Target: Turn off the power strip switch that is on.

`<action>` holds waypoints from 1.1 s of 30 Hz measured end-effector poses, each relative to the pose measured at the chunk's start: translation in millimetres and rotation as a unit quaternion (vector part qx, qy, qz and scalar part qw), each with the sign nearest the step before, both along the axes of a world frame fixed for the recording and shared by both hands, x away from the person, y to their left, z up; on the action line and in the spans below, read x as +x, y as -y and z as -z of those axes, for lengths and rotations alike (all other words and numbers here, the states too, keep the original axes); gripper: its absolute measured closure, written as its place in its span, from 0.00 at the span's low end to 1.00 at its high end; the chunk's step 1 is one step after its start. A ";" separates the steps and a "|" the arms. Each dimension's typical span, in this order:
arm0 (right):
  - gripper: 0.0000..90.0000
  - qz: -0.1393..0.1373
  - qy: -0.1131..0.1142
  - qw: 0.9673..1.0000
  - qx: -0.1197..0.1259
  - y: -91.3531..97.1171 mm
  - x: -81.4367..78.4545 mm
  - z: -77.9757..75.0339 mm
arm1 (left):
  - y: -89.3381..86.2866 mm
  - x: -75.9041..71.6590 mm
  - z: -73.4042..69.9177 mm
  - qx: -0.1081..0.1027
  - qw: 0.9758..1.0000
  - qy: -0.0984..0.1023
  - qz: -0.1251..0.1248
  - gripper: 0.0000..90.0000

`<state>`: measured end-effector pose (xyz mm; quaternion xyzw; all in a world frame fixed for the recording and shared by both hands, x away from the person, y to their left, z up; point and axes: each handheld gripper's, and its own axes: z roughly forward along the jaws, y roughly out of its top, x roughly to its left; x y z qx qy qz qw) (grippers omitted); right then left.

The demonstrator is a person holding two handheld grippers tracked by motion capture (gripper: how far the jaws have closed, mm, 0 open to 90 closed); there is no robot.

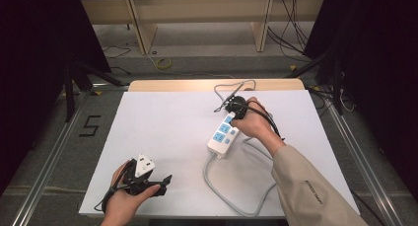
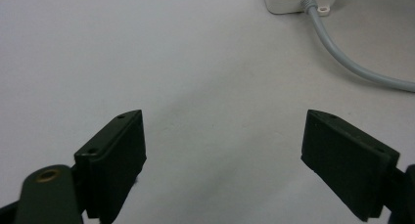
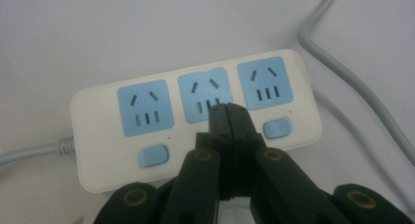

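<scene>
With the right hand-held gripper (image 3: 229, 108) clenched empty over its middle switch, the power strip (image 1: 223, 136) mid-desk (image 1: 162, 127) looks light, rigid and slippery, best held across its long sides.

White sheet (image 1: 162, 137) covers a wooden table (image 1: 197, 84), bare wood strip showing at far edge. Grey floor beyond with a yellow cable coil (image 1: 163, 63) and loose dark cables (image 1: 291, 28) at right. Light wooden shelf frame (image 1: 143, 28) at back. Black "5" mark (image 1: 89, 126) on floor left of table. Metal rails (image 1: 44, 162) run along both sides.
</scene>
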<state>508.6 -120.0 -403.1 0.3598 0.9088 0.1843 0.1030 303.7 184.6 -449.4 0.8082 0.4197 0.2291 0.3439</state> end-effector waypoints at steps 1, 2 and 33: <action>1.00 -0.002 0.001 1.000 0.003 1.3 -0.7 -0.5 | 0.0 0.0 0.1 0.000 1.000 0.000 0.000 0.18; 1.00 0.000 0.003 1.000 0.007 2.4 -1.3 -0.8 | 0.0 0.0 0.1 0.000 1.000 0.000 0.000 0.18; 0.95 0.000 0.058 0.994 0.094 43.5 -30.8 -9.7 | -0.3 0.3 0.6 -0.002 1.000 -0.001 -0.004 0.18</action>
